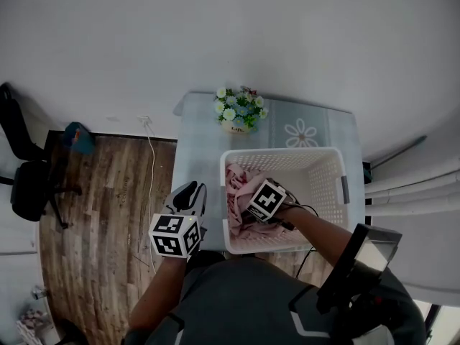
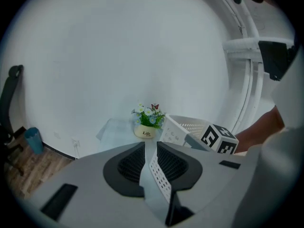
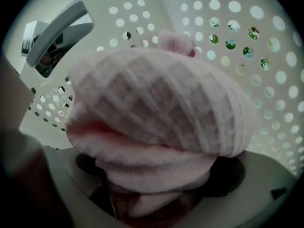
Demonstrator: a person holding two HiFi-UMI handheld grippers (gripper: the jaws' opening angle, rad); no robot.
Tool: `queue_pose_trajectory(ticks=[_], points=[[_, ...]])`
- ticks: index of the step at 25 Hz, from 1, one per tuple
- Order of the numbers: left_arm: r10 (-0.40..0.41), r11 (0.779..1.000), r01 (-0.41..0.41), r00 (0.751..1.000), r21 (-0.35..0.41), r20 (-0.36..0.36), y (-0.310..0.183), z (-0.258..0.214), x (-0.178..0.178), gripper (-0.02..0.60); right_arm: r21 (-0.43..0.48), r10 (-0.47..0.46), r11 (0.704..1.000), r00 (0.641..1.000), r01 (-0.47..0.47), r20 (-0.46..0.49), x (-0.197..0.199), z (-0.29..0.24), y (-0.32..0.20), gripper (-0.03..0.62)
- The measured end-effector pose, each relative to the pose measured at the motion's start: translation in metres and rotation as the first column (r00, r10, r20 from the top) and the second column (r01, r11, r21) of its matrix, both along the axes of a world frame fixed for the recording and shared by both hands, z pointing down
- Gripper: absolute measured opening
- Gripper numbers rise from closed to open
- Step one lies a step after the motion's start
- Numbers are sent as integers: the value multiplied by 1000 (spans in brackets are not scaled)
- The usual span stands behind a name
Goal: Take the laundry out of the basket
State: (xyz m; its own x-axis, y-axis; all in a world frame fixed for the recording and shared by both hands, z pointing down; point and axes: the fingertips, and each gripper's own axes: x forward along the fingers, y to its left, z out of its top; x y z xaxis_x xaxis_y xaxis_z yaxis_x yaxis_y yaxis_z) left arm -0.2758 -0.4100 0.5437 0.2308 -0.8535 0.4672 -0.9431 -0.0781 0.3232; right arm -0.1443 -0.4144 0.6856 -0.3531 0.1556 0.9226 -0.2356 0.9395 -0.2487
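Note:
A white perforated laundry basket [image 1: 284, 152] stands on the pale table [image 1: 198, 142]. Crumpled pink laundry [image 1: 241, 185] lies in its left half. My right gripper [image 1: 249, 212] reaches down into the basket onto that cloth. In the right gripper view a bunched pink cloth [image 3: 161, 108] fills the space over and between the wide jaws, hiding the pads; no squeeze on it shows. My left gripper [image 1: 191, 194] hovers at the table's left edge, outside the basket [image 2: 183, 127]. Its jaws stand together with nothing between them.
A small pot of flowers [image 1: 239, 111] stands on the table behind the basket, also in the left gripper view [image 2: 146, 122]. Left of the table lie wooden floor, a black chair [image 1: 29, 178], a blue bin [image 1: 77, 136] and a white cable [image 1: 149, 146] by the wall.

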Motion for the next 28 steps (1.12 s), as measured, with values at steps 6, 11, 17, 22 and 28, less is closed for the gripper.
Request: queue_pose_trajectory(ticks=[6, 11, 17, 22, 28], points=[[29, 1000, -29, 999, 9, 31, -5, -3, 4, 67, 27, -25, 999, 1000, 25, 0, -1, 4, -2, 549], [50, 998, -51, 997, 21, 60, -10, -5, 6, 67, 37, -34, 999, 999, 33, 14, -4, 4, -4, 546], [39, 999, -40, 997, 14, 64, -7, -2, 6, 67, 66, -101, 993, 993, 97, 57, -5, -1, 1, 438], [36, 999, -37, 998, 27, 43, -4, -10, 6, 67, 117, -94, 990, 990, 82, 103, -3, -5, 3, 380], [-5, 998, 3, 999, 68, 38, 3, -31, -1, 67, 114, -38, 993, 987, 20, 159, 0, -14, -4, 343]])
